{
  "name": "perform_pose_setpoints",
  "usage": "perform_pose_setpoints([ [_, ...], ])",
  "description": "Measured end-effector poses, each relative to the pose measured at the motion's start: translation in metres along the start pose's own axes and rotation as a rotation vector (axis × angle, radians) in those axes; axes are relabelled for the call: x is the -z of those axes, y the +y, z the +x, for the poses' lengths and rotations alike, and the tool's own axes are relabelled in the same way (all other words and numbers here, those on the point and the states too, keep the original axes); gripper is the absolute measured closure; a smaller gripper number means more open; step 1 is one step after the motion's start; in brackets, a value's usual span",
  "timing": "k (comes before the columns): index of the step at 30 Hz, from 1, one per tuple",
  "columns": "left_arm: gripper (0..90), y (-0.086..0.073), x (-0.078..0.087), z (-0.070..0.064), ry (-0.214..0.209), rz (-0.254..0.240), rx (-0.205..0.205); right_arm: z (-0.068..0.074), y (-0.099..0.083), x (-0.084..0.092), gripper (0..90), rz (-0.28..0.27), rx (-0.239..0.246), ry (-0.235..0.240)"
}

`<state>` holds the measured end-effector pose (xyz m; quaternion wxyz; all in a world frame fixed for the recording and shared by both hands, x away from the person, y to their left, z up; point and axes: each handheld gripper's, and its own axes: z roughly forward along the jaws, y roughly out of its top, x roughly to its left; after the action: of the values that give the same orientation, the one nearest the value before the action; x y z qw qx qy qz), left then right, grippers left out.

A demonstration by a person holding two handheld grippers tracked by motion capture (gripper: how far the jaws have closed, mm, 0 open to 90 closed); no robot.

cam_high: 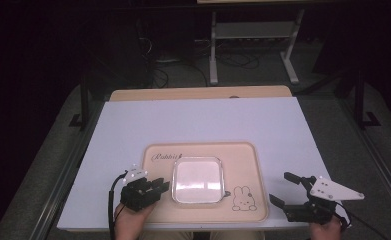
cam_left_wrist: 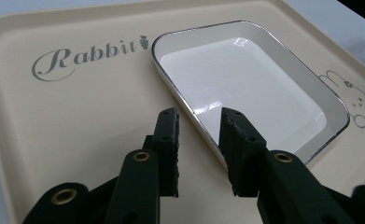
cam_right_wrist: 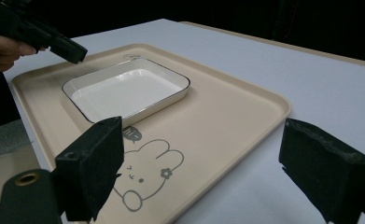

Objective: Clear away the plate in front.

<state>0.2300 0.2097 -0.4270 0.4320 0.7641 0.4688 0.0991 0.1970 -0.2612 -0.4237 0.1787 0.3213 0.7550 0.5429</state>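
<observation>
Here the square white dish (cam_high: pixel 197 180) with its thin dark rim sits glossy and shallow on the beige tray (cam_high: pixel 245 160), beside a printed rabbit drawing (cam_high: pixel 241 198) and the word "Rabbit". The left tool (cam_left_wrist: pixel 199 140) straddles the dish's near rim, pads parted and not pressing it. The right tool (cam_high: pixel 279 187) gapes wide beyond the tray's right edge. The tray lies on a white bench (cam_high: pixel 203 120); dim grey floor and cables surround it.
</observation>
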Motion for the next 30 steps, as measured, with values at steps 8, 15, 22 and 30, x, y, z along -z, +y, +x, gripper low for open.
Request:
perform_pose_setpoints([
  [8,65.4,0.003,0.008,0.007,-0.013,-0.025,-0.043,0.0,0.0,-0.002,13.1,0.018,-0.001,-0.009],
  [15,62.8,0.003,0.016,0.012,-0.022,-0.052,-0.077,-0.001,0.0,-0.002,13.1,0.023,0.002,-0.012],
  [22,56.8,0.003,0.025,0.017,-0.016,-0.093,-0.112,-0.001,0.0,-0.003,13.1,0.029,0.001,-0.01],
  [30,48.1,0.005,0.039,0.025,0.009,-0.139,-0.154,-0.001,0.0,-0.003,13.1,0.03,0.001,-0.014],
])
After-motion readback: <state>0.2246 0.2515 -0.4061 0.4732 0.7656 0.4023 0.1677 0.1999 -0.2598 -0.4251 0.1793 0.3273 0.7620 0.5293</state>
